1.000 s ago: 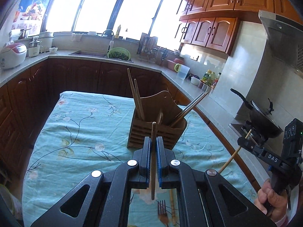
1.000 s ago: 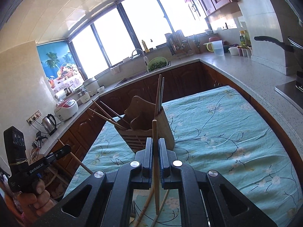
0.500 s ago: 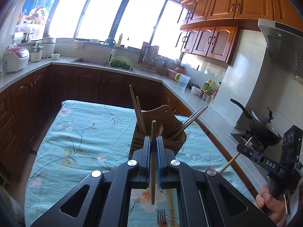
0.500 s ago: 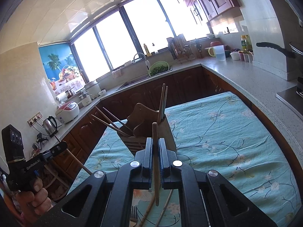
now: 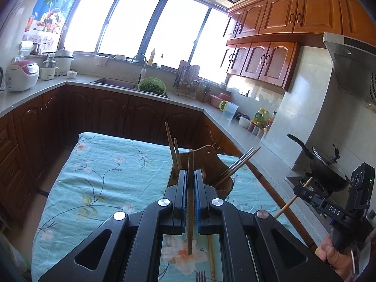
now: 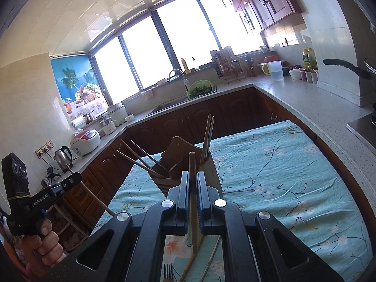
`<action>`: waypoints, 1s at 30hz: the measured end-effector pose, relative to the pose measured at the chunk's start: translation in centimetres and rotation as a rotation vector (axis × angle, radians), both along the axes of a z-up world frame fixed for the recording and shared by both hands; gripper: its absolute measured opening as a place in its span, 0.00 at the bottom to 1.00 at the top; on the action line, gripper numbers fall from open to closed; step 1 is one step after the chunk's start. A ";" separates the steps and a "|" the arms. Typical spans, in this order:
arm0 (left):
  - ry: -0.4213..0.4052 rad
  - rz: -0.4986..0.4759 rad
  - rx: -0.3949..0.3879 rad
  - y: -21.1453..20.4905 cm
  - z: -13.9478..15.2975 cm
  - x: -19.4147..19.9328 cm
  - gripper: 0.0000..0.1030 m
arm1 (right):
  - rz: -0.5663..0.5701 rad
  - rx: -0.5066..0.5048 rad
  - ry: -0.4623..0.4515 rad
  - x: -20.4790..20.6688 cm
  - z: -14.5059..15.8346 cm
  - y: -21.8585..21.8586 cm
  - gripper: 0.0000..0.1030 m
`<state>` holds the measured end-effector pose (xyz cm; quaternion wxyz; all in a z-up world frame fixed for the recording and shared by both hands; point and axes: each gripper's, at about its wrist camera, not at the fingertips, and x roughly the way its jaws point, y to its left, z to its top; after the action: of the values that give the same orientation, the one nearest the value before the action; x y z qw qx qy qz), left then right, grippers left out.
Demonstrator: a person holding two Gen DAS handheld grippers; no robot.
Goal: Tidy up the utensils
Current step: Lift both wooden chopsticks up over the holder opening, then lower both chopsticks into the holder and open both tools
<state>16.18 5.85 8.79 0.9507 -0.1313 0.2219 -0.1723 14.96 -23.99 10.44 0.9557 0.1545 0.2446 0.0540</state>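
My left gripper point(image 5: 190, 174) is shut on a brown wooden chopstick point(image 5: 189, 202) held upright, above and just short of the wooden utensil holder point(image 5: 211, 164). My right gripper point(image 6: 193, 175) is shut on another wooden chopstick point(image 6: 193, 199), also upright, above the same holder point(image 6: 183, 162). The holder stands on the floral cloth and has several chopsticks leaning in its slots. The right gripper shows at the far right of the left wrist view point(image 5: 305, 189), the left gripper at the far left of the right wrist view point(image 6: 72, 178).
The table point(image 5: 98, 178) has a turquoise floral cloth. A fork point(image 6: 168, 271) and loose chopsticks point(image 6: 188, 266) lie on it under the grippers. Counters surround the table, with a sink point(image 5: 112, 83), a rice cooker point(image 5: 21, 75) and a black pan point(image 5: 324, 164).
Both grippers have risen and tilted up with their chopsticks; the holder now sits lower and partly hidden behind the fingers. The grips stay shut.
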 end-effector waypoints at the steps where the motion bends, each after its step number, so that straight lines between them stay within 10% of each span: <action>1: -0.005 0.001 -0.001 0.0 0.1 0.1 0.04 | 0.001 -0.002 -0.006 0.1 0.2 0.1 0.05; 18: -0.244 0.050 0.009 -2.4 5.7 5.1 0.04 | -0.029 -0.056 -0.235 4.9 8.3 1.0 0.05; 30: -0.244 0.122 0.038 -7.0 -1.0 10.8 0.04 | -0.091 -0.061 -0.242 10.5 5.7 0.9 0.05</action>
<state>27.02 -1.18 7.83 0.9816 -0.1046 0.0995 -0.1249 25.49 -23.12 16.11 0.9840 0.1288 0.1216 0.0217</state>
